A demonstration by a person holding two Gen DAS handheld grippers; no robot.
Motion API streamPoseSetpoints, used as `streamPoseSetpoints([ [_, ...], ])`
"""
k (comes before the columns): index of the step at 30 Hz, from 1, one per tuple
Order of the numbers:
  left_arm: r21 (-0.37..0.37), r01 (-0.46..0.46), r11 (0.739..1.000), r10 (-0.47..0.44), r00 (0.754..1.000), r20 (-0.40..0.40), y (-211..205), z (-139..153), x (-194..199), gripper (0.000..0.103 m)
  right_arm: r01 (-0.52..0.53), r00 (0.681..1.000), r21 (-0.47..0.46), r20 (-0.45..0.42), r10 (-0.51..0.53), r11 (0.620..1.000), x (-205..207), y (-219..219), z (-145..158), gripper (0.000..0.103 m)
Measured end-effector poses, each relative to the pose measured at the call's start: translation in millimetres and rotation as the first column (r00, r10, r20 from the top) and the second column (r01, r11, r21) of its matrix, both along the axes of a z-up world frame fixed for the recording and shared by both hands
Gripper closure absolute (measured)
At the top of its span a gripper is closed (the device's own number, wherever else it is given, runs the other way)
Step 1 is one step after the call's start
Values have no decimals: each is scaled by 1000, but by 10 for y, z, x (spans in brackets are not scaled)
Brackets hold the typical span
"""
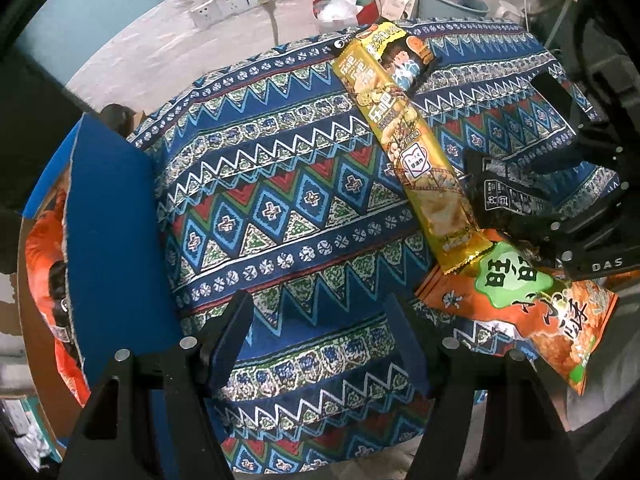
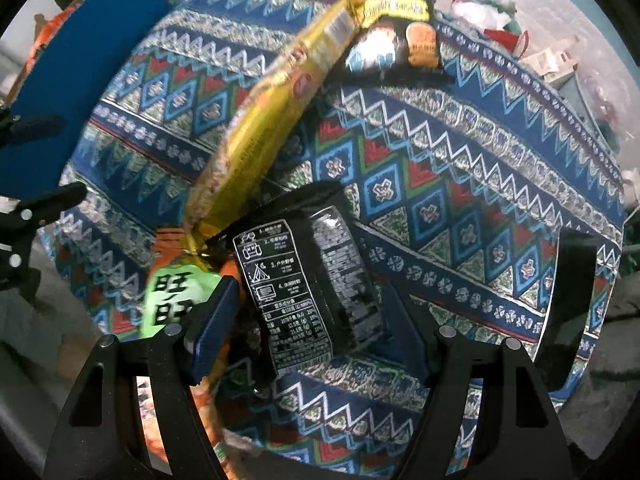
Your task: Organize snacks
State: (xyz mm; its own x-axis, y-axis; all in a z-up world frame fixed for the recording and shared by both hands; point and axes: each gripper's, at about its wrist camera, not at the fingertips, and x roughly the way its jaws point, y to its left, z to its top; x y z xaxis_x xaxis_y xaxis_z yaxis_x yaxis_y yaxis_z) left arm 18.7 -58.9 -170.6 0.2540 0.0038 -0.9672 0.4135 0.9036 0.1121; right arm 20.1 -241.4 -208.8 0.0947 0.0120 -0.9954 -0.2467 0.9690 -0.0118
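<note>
Glossy foil yellow packet (image 1: 416,152); patterned tablecloth (image 1: 280,208), probably woven.

From my right gripper (image 2: 308,320), the black packet (image 2: 304,292) between its fingers hides part of the orange bag (image 2: 172,296), whose lower end runs under the mount. The yellow packet (image 2: 256,120) ahead is smeared by blur. Left of my left gripper (image 1: 320,328), the blue box wall (image 1: 112,220) hides most of an orange bag (image 1: 40,248).

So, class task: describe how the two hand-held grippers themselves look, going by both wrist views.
The left gripper and right gripper look alike: black angular frames with triangular cut-outs, round silver bolt heads, and two fingers faced with dark blue pads. White letters "DAS" mark the right one's body, seen from the left wrist. No cables, hands or sleeves are visible.
</note>
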Motion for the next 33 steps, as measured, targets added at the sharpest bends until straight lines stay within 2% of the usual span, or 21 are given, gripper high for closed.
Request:
streamPoseSetpoints([
  [12,-27,-26,999,24,999,-42,-73,-113,205,32,39,999,-15,-32,-40,999,195,-134,-281,29],
  [14,-30,-34,999,33,998,-48,-85,-134,240,32,47,999,-36,-23,-48,998,198,-147,-320,34],
  [15,-30,-40,999,38,998,-50,-95,-141,264,32,50,999,-41,-10,-50,998,178,-162,-314,40],
  [19,-49,-61,997,59,997,-51,-148,-135,363,31,77,997,-33,31,-76,997,203,-269,-236,40],
  [20,-53,-66,996,64,997,-50,-164,-130,393,28,84,996,-34,44,-82,996,192,-295,-204,40],
  [24,-83,-82,993,79,996,-41,-254,-98,512,25,130,984,-28,128,-126,991,212,-425,-8,40],
  [28,-125,-103,987,95,993,-66,-372,-134,651,24,179,967,-13,186,-174,984,218,-559,157,40],
  [33,-169,-145,975,129,986,-102,-522,-230,819,23,210,956,-8,212,-204,978,302,-734,300,40],
])
